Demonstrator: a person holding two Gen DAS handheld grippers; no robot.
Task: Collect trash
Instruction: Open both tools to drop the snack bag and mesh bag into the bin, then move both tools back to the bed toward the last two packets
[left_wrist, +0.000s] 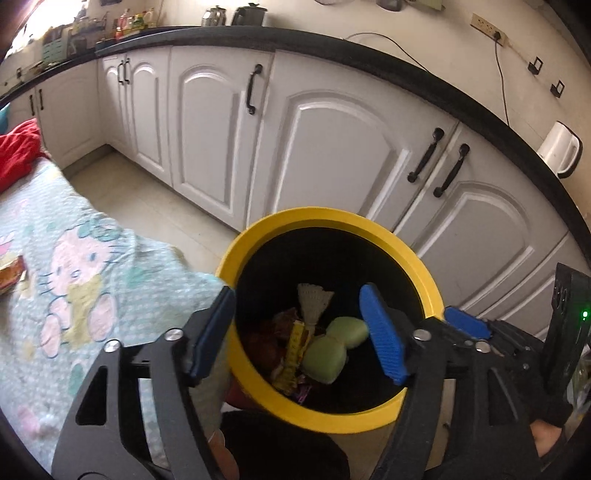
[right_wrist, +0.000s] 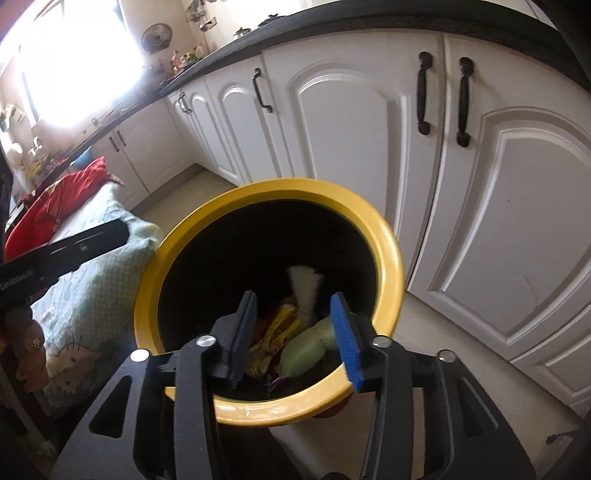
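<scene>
Looking down past my left gripper (left_wrist: 301, 332), I see its jaws spread wide with nothing between them, straddling the near rim of the yellow bin (left_wrist: 384, 230); my right gripper (right_wrist: 295, 332) hangs over the same bin (right_wrist: 391, 258), jaws parted less far and likewise empty. Below them the trash already lies inside: a green sponge (left_wrist: 325, 354), crumpled wrappers (right_wrist: 275, 332) and a pale tuft (left_wrist: 312, 299). Farther left, on the bed (left_wrist: 74, 295), one packet (left_wrist: 11, 275) sits at its edge, so I judge the job mostly done, with that piece left.
</scene>
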